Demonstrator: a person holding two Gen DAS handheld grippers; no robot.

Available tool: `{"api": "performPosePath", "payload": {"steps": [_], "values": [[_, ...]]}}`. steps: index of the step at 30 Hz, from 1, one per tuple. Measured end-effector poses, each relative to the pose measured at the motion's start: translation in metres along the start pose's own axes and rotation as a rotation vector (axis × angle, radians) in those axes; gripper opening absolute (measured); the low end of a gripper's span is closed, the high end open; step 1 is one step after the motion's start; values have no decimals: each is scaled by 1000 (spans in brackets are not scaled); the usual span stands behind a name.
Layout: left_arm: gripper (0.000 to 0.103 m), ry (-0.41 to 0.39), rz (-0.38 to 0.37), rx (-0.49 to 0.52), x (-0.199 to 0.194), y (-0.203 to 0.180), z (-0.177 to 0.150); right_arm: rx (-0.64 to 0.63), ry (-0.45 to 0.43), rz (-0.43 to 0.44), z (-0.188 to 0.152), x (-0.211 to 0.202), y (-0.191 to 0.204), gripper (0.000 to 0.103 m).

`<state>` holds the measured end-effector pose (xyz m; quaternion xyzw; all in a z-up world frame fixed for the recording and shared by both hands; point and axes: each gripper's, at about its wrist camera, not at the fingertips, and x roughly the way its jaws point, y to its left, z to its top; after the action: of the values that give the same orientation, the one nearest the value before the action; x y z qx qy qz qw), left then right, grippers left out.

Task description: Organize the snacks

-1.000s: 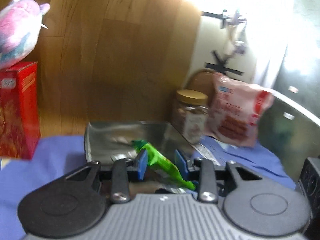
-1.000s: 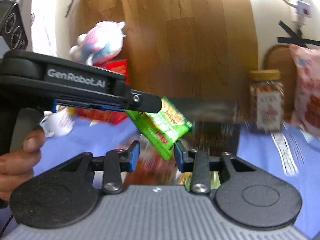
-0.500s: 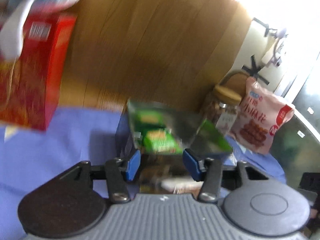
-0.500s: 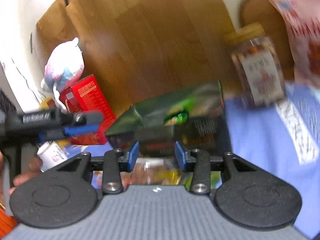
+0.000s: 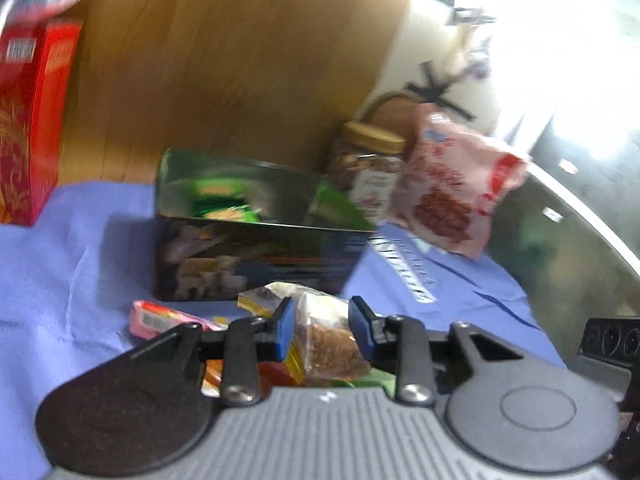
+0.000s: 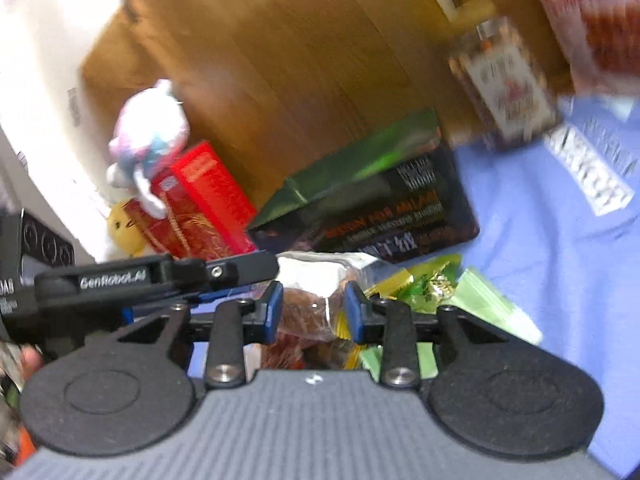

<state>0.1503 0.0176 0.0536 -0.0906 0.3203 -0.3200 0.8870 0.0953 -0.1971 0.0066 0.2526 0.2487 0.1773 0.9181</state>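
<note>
An open dark tin (image 5: 248,256) stands on the blue cloth with green packets (image 5: 224,200) inside. In front of it lies a pile of snacks. My left gripper (image 5: 322,330) is down in that pile, its jaws closing on a clear packet of brown snack (image 5: 328,344). In the right wrist view the left gripper (image 6: 272,270) comes in from the left over the same pile. My right gripper (image 6: 314,312) hovers there too, jaws closing. The brown packet (image 6: 304,316) shows between its fingers, but the pads do not press it. Green packets (image 6: 440,284) lie just to its right.
A pink packet (image 5: 160,318) lies left of the pile. A lidded jar (image 5: 372,168) and a pink snack bag (image 5: 452,192) stand behind the tin on the right. A red box (image 6: 208,200) carrying a plush toy (image 6: 148,136) stands at the left, against a wooden panel.
The left gripper let its green packet go into the tin, then dropped to the pile in front and closed on the clear packet. The right gripper rolled and sank toward the pile.
</note>
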Motion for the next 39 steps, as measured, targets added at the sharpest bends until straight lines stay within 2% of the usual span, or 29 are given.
{"api": "performPosePath", "payload": {"steps": [4,9,10,12,13,16,19,22,24,26,29,33,35,39], "values": [[29,-8,-12,58,-20,-25,-35,-159,-31,-1,-27,-43,11,36],[32,66,29,108,-36,-36,-85,-273,47,-4,-59,-69,11,38],[32,70,35,110,-43,-35,-90,-280,64,-7,-64,-71,9,42],[36,58,50,89,-57,-29,-93,-267,97,-1,-68,-72,2,52],[42,48,53,65,-63,-24,-92,-261,112,4,-69,-73,-1,60],[48,60,44,1,-68,-12,-86,-289,138,1,-73,-78,-2,65],[54,105,22,-8,-52,-9,-85,-345,183,13,-80,-79,6,74],[52,184,-21,-1,-22,-10,-91,-392,228,4,-87,-67,14,74],[47,179,-47,-20,-15,-11,-95,-433,212,-11,-91,-59,19,66],[44,166,-35,3,-20,-18,-89,-492,181,-79,-95,-53,28,49],[44,98,-14,63,-33,-26,-70,-470,153,-73,-83,-52,33,48],[44,8,4,81,-36,-18,-24,-516,57,-57,-52,-46,47,48],[44,-39,21,79,-28,-11,4,-523,30,-51,-30,-30,53,48],[44,-80,74,37,-1,13,55,-509,-8,-34,19,15,57,48]]}}
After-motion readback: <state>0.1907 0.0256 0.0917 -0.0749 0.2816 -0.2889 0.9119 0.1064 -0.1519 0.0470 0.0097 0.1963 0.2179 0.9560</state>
